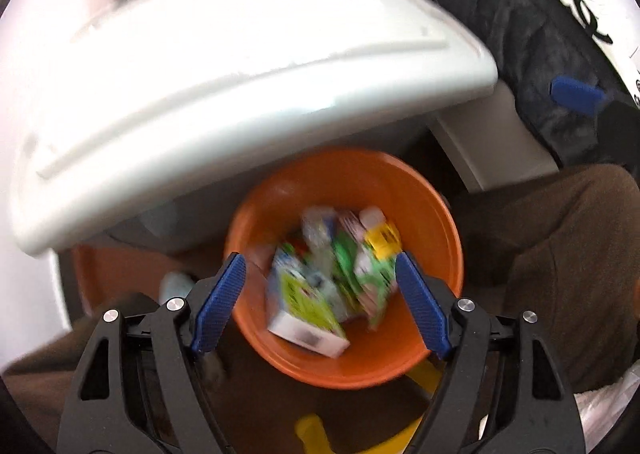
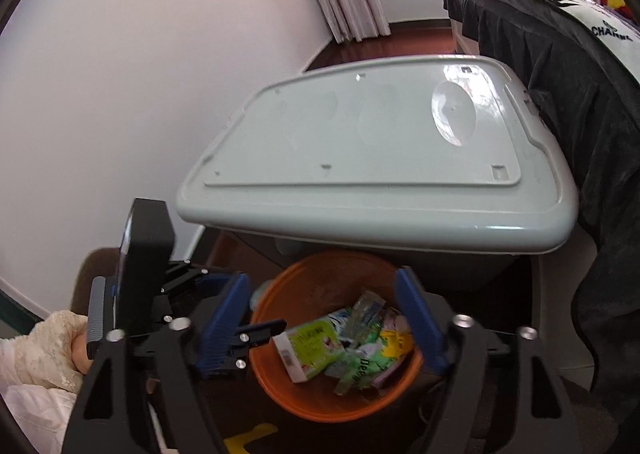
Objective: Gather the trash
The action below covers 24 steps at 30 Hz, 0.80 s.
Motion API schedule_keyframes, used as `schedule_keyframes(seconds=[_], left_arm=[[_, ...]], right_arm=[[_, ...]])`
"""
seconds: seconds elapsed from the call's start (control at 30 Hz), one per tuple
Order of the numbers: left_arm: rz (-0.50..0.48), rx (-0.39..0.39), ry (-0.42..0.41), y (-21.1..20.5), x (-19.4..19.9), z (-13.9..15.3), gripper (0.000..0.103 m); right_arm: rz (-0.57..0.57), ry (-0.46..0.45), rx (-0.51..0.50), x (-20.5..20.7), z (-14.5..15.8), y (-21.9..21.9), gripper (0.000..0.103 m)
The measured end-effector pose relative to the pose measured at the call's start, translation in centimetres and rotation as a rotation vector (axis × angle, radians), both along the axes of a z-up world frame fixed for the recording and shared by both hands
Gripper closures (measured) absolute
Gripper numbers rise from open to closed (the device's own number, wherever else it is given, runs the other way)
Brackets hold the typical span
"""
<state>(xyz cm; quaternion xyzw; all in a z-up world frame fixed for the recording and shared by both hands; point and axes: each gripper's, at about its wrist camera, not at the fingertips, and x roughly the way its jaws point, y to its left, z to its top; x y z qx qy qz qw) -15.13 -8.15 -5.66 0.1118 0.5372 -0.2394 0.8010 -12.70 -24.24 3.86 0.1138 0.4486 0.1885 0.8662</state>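
Observation:
An orange bin point(image 1: 440, 222) point(image 2: 304, 394) stands on the floor and holds trash. Inside lie a white-and-green box point(image 1: 308, 314) point(image 2: 308, 346), green wrappers point(image 1: 360, 274) point(image 2: 356, 366) and a yellow packet point(image 1: 384, 240). My left gripper point(image 1: 320, 266) hangs open over the bin, its blue pads to either side of the trash and nothing between them. My right gripper point(image 2: 322, 280) is also open above the bin with nothing held. The left tool's black body point(image 2: 148, 254) shows at the left of the right wrist view. The left wrist view is blurred.
A pale grey storage box with a lid point(image 1: 240, 86) point(image 2: 380, 174) stands just behind the bin. A dark blanket point(image 2: 580, 114) hangs at the right. A hand in a lace sleeve point(image 2: 52, 350) is at the lower left. A yellow object point(image 1: 312, 430) lies below the bin.

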Motion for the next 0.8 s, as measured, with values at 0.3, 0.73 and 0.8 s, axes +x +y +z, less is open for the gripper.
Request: schedule_keyframes(seconds=[0.3,0.73,0.8], left_arm=[[0.154,-0.034,-0.358,2.0,0.2,10.8,0.011],[0.232,-0.098,-0.473,2.5,-0.7,16.3,0.011],[0.223,-0.102,-0.469,2.3,-0.8,16.3,0.011]], right_arm=[[-0.094,0.13,0.07,1.3,-1.9,-1.0,0.005],[-0.134,0.165,0.087,1.3,-2.4,-2.0,0.005],[-0.139,0.152,0.085,1.2,-2.1,-2.1,0.005]])
